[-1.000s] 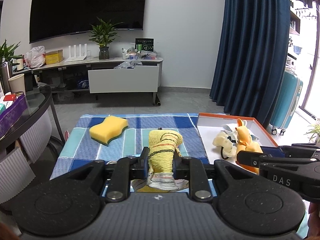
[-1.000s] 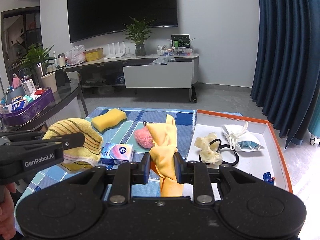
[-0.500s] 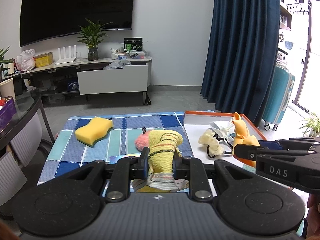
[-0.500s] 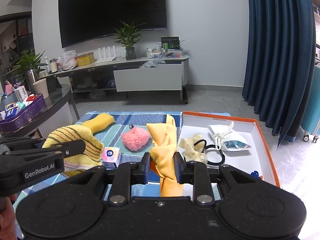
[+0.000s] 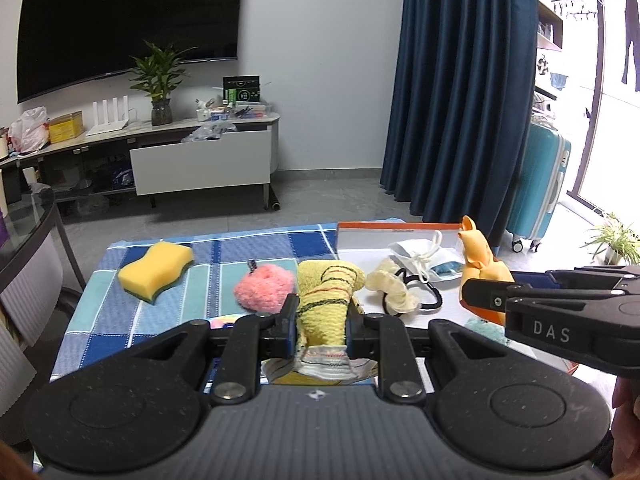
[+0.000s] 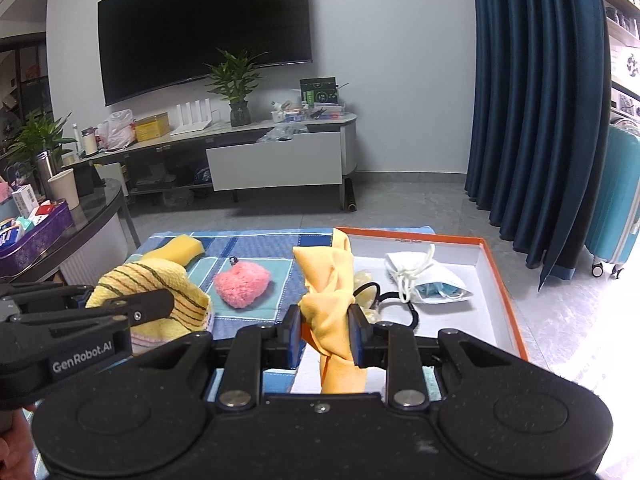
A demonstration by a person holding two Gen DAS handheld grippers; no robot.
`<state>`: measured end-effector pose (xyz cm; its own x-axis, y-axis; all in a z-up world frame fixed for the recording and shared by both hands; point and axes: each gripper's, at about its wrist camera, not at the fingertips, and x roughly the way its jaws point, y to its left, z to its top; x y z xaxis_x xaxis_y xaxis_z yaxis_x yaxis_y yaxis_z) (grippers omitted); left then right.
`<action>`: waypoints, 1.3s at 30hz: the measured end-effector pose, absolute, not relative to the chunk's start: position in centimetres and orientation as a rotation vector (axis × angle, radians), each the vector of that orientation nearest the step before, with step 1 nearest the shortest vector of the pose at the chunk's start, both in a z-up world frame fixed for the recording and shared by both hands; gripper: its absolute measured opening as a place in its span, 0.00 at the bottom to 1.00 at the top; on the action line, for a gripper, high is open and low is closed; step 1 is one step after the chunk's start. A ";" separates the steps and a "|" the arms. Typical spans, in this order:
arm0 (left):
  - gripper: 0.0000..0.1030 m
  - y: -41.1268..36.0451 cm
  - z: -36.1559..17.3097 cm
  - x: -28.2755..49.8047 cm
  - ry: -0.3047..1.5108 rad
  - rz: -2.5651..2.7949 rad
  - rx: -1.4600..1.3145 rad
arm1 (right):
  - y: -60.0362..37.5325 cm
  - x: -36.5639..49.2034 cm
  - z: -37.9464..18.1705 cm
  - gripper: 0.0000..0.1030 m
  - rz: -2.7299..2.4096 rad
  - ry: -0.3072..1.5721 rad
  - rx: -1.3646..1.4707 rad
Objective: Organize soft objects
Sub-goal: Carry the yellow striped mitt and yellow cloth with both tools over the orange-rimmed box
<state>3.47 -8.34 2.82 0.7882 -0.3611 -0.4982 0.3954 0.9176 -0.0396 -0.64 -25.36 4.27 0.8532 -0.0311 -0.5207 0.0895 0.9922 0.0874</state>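
Note:
My left gripper (image 5: 320, 326) is shut on a yellow striped towel (image 5: 326, 294), held above the checked cloth (image 5: 224, 256). The same towel (image 6: 160, 292) shows at the left of the right wrist view, clamped by the left gripper (image 6: 154, 306). My right gripper (image 6: 325, 332) is shut on an orange cloth (image 6: 330, 280) at the near left edge of the orange-rimmed white box (image 6: 500, 276). In the left wrist view that orange cloth (image 5: 478, 258) hangs in the right gripper (image 5: 476, 292). A pink fluffy heart (image 6: 242, 284) and a yellow sponge (image 5: 156, 266) lie on the cloth.
The box (image 5: 400, 227) holds a face mask pouch (image 6: 428, 284), a cream scrunchie (image 5: 394, 290) and a black hair band (image 5: 428, 298). A small packet (image 5: 222, 322) lies near the front. A glass side table (image 6: 80, 220) stands left, a suitcase (image 5: 536, 188) right.
Both grippers have shifted right together with their cloths. The pink heart has come into the left wrist view and the box sits nearer the middle of both views.

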 end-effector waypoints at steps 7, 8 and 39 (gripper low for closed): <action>0.22 -9.7 2.9 3.6 0.523 -0.433 0.075 | -26.2 -1.0 4.3 0.30 -0.084 0.540 0.121; 0.22 -10.0 2.9 3.6 0.523 -0.436 0.076 | -26.3 -1.1 4.3 0.30 -0.088 0.541 0.122; 0.22 -15.3 3.4 4.8 0.541 -0.535 0.100 | -31.6 -1.2 4.4 0.30 -0.198 0.541 0.197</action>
